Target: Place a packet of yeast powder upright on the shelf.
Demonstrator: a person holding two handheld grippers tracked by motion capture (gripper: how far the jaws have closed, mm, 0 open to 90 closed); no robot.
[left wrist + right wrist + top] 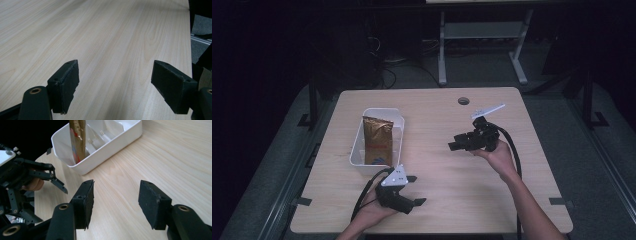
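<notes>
Grippers idle: left gripper (412, 191) and right gripper (454, 145) hover with jaws apart, holding nothing, over the table (512, 165); gold pouch (377, 141) stands inside the white bin (359, 145), seemingly already placed, little left to do

Gold bag (377, 140) upright in white bin (358, 145) on table (452, 200). Left gripper (414, 190) near bin, jaws apart. Right gripper (455, 145) mid-table, empty.
</notes>
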